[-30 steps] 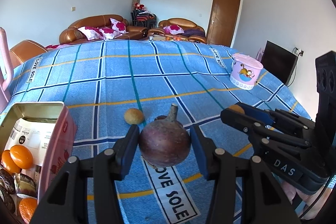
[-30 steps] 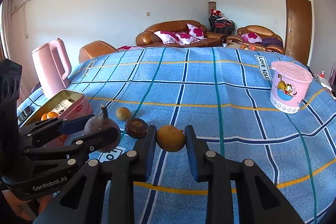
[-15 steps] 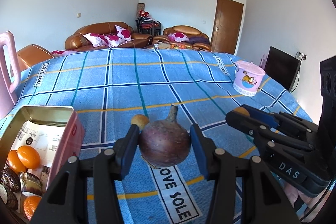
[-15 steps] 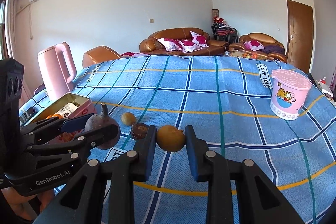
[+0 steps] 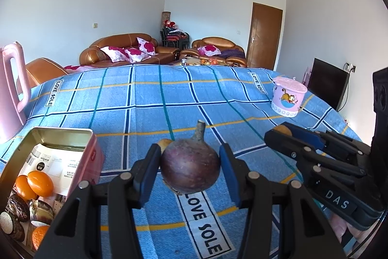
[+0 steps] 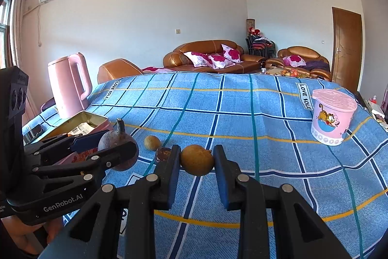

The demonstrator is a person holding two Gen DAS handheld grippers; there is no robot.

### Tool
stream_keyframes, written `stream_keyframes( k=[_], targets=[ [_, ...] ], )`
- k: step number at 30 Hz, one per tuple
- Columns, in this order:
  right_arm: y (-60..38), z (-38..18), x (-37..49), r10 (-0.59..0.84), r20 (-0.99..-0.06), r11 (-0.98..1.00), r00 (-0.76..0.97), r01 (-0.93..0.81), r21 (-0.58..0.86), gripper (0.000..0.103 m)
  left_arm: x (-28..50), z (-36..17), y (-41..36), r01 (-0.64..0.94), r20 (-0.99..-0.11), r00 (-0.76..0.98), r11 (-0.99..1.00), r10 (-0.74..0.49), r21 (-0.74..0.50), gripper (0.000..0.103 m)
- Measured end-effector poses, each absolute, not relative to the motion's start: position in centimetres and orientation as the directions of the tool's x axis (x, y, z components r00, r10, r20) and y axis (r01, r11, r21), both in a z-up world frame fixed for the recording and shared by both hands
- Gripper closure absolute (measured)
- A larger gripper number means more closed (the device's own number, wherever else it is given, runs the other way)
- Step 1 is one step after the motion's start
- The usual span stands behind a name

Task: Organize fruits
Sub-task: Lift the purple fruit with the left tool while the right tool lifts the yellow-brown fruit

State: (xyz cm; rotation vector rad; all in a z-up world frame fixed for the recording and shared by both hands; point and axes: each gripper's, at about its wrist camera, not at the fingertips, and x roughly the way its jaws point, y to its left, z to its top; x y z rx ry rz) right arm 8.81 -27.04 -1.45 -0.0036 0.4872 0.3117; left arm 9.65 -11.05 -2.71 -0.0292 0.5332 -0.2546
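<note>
Mangosteen (image 5: pixel 190 169) sits clamped between the left gripper (image 5: pixel 190 172) pads, stem up, clear of the blue cloth (image 5: pixel 150 101). Right gripper (image 6: pixel 197 162) jaws are closed on a brown fruit (image 6: pixel 197 160) — also off the cloth. Tin (image 5: pixel 60 135) with oranges (image 5: pixel 40 183) lies just left of the left gripper. Two loose fruits (image 6: pixel 152 142) rest on the cloth between the grippers.

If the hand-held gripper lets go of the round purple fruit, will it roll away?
Probably a bit. The purple fruit looks round and smooth, so it could roll on the flat blue cloth. Its stubby stem might stop it. It looks firm, since the left hand-held gripper clamps it without denting.
</note>
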Motion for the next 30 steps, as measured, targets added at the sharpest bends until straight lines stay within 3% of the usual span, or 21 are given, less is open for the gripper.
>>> stream_keyframes(
  k=[30],
  targets=[
    [-26.9, -0.8, 7.2, 0.301, -0.385, 0.950, 0.873, -0.308, 0.043, 0.074, 7.9, -2.0, -11.2, 0.211, -0.425, 0.880, 0.976, -0.213, -0.053, 0.051]
  ],
)
